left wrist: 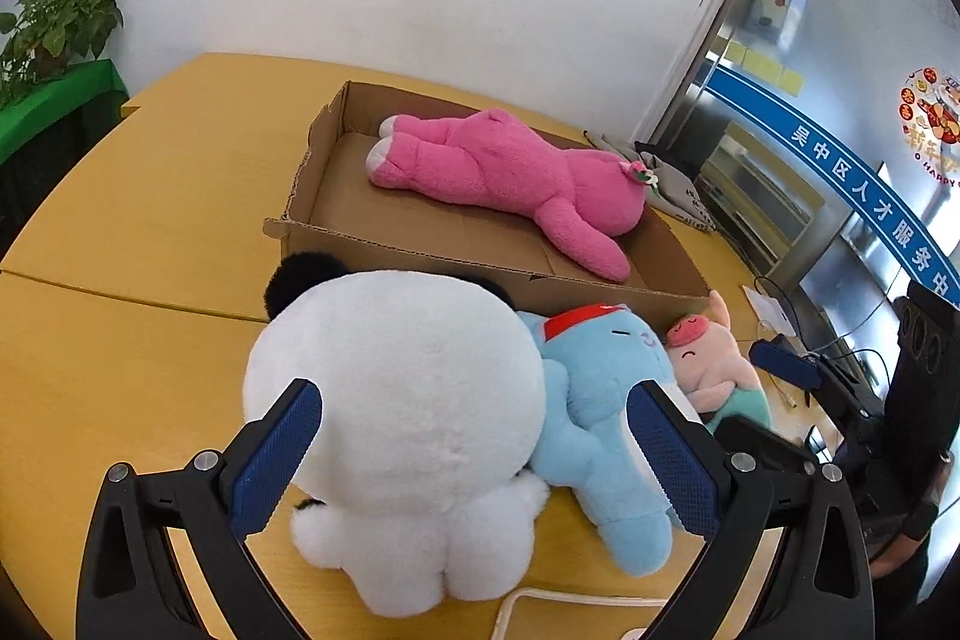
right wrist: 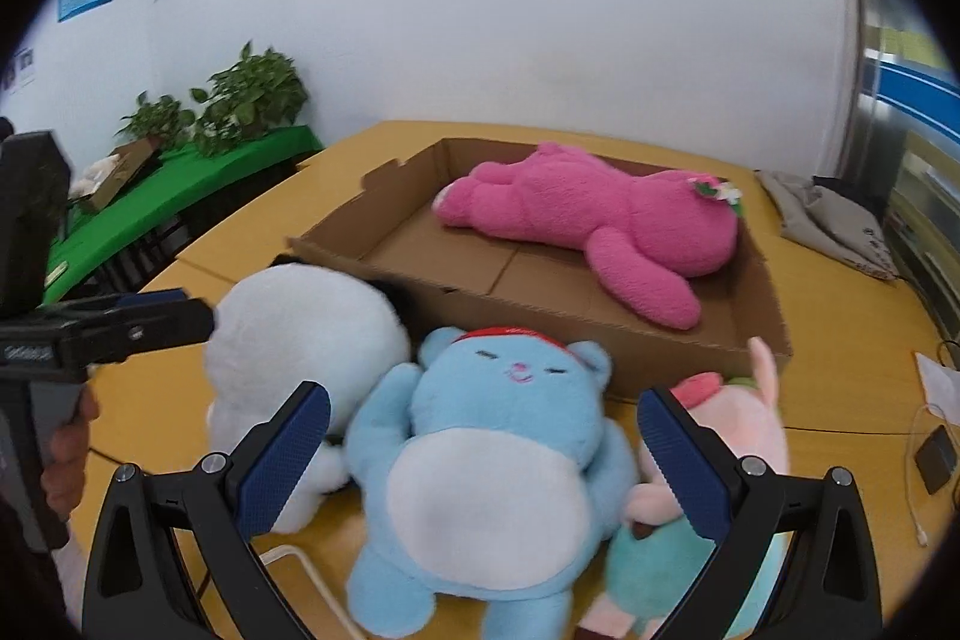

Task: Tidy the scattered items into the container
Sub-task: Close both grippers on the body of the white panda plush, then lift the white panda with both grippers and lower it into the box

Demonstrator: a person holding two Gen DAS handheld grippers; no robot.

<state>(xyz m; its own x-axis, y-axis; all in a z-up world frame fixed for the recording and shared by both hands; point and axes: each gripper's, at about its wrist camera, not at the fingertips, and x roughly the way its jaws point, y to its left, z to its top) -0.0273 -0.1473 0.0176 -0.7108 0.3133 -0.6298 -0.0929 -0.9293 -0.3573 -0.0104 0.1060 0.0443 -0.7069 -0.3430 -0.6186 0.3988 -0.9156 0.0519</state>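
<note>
The cardboard box point(left wrist: 420, 244) serves as the reference point; it rests on the yellow bench point(left wrist: 120, 340) with its top open. Left of the box and well apart from it, potted plants point(right wrist: 252, 100) stand on a green-covered shelf point(right wrist: 180, 184). Inside the box, a pink plush toy point(left wrist: 510, 172) lies face down along the far wall, one arm stretched toward the near wall. Just in front of the box's near wall, three toys lie side by side on the bench. The white plush toy point(left wrist: 396, 400) sits at the left, its black ear point(left wrist: 300, 280) close to the box's near left corner. The left claw point(left wrist: 474, 454) is spread wide around this white toy, one blue pad point(left wrist: 276, 454) against its left flank and the other pad over the neighbouring toy; it grips nothing. The blue plush toy point(right wrist: 492, 460) lies on its back at the centre, touching the white toy, its red cap toward the box. The right claw point(right wrist: 480, 466) is spread wide with the blue toy between its fingers, gripping nothing. The pink pig toy point(right wrist: 732, 436) lies at the right, touching the blue toy, just before the box's near right corner. Right of the box, a grey cloth bag point(right wrist: 828, 226) lies on the bench.
</note>
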